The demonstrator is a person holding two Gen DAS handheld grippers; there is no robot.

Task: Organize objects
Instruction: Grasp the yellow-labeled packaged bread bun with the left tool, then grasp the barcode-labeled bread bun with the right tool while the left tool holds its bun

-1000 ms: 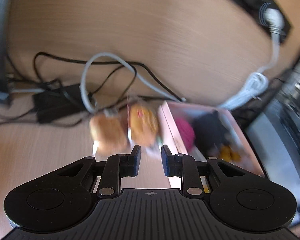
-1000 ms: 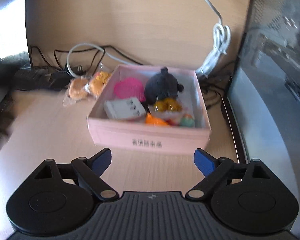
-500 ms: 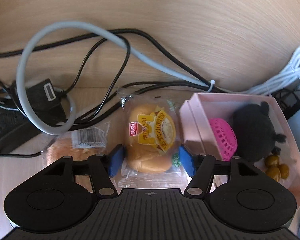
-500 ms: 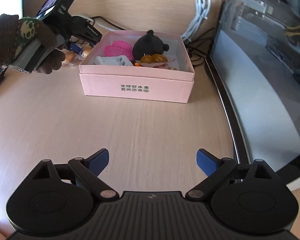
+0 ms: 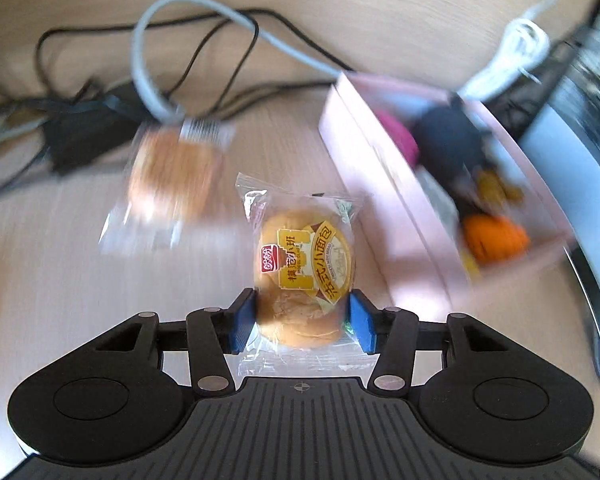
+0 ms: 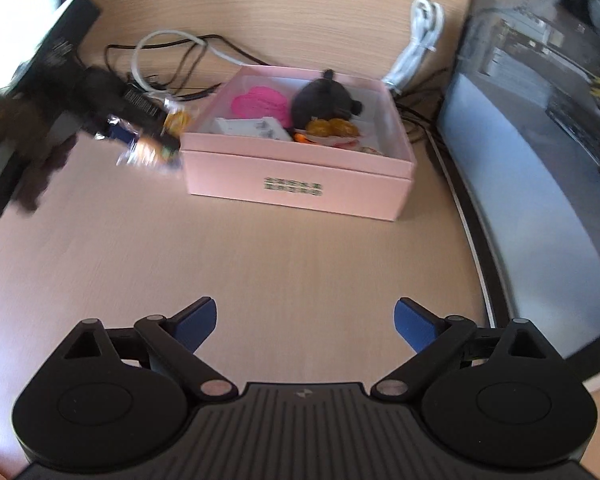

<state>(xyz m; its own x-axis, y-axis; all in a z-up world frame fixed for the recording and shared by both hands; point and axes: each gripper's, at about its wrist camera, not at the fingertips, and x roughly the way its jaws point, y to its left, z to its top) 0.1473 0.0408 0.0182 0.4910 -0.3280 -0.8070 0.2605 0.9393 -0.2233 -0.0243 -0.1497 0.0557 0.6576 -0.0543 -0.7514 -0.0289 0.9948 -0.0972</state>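
Left gripper [image 5: 302, 322] clamped on clear-wrapped round golden bun with yellow label [image 5: 305, 276], blue pads pressing both sides. Second wrapped bun [image 5: 172, 172], blurred, on wooden desk [image 5: 60, 280] ahead-left. Open pink cardboard box [image 5: 384, 184] ahead-right, holding black plush toy [image 5: 448, 140]. Right gripper [image 6: 304, 322] spread wide, nothing between fingers; box [image 6: 296, 184] straight ahead.

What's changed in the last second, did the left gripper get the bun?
Yes. The left gripper opened around the wrapped bun, then shut on it, apparently lifting it away from the second bun. The right gripper stayed open and backed off; the pink box is unchanged.
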